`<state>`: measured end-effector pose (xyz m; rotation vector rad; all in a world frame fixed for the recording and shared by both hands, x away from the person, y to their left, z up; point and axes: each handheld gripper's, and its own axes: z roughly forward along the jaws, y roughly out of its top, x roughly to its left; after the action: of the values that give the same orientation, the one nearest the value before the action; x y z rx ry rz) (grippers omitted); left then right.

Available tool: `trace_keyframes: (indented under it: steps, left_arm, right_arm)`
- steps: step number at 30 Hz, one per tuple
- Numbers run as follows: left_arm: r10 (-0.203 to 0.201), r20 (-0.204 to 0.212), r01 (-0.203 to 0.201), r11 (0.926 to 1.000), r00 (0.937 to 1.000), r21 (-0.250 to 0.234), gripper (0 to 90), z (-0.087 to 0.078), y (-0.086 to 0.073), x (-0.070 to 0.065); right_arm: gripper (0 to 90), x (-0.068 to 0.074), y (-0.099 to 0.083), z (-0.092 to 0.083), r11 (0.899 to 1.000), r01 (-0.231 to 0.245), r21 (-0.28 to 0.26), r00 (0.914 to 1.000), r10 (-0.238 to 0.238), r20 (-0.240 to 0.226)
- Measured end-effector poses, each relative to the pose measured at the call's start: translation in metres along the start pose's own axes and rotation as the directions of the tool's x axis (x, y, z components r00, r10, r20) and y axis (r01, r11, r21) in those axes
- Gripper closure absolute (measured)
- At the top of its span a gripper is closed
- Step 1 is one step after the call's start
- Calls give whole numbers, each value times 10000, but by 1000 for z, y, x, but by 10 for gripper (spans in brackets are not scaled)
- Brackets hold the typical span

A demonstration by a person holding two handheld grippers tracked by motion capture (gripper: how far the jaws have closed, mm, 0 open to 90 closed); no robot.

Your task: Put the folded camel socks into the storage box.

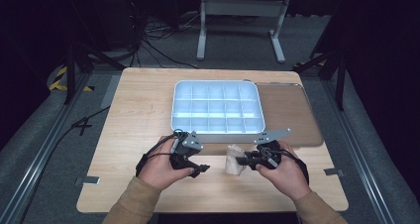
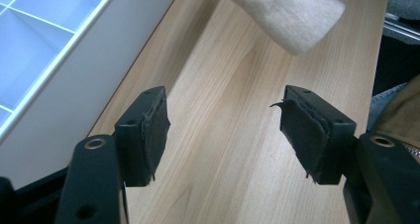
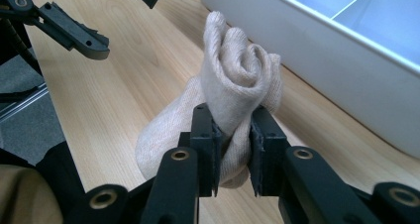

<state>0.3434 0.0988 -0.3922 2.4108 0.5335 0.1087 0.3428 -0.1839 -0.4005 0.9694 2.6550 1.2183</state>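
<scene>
A rolled beige sock (image 3: 233, 80) is pinched between the black jaws of my right gripper (image 3: 232, 149), which is shut on it. In the high view the sock (image 1: 234, 159) hangs just above the wooden table (image 1: 133, 115), left of my right gripper (image 1: 246, 160). My left gripper (image 1: 202, 168) faces it from the left, a short way off. In the left gripper view its jaws stand wide apart, my left gripper (image 2: 223, 130) open over bare wood, with the sock's end (image 2: 292, 16) ahead of it. The left gripper's fingers (image 3: 74, 33) also appear beyond the sock.
A white compartment tray (image 1: 174, 110) with several empty cells lies across the middle of the table, just beyond both hands. A brown mat (image 1: 289, 110) lies to its right. The tray's white wall (image 3: 346, 60) stands close beside the sock. Cables and a grey stand sit on the floor behind.
</scene>
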Motion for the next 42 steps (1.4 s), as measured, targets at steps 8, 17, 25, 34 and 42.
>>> trace_keyframes:
  steps: [8,17,25,34,42]
  left_arm:
    - [37,9,-37,10000,10000,-8,362,-2,1,2]
    - [16,13,-15,10000,10000,-67,362,-3,1,1]
    - [-103,-55,103,9999,9999,-20,361,-6,-3,1]
    - [-113,-118,113,9999,9999,-22,360,-10,-6,1]
    - [-288,-273,287,9996,9992,-42,360,-16,-14,2]
  right_arm:
    - [757,-5,7,-10,9999,16,-124,9999,-14,155]
    - [757,-14,12,-17,9999,72,-78,9988,-68,477]
    - [756,-23,16,-21,10000,21,-92,9986,-16,523]
    - [751,-34,23,-30,9999,-10,-140,9979,19,646]
    - [750,-46,30,-36,10000,43,-89,9965,-36,837]
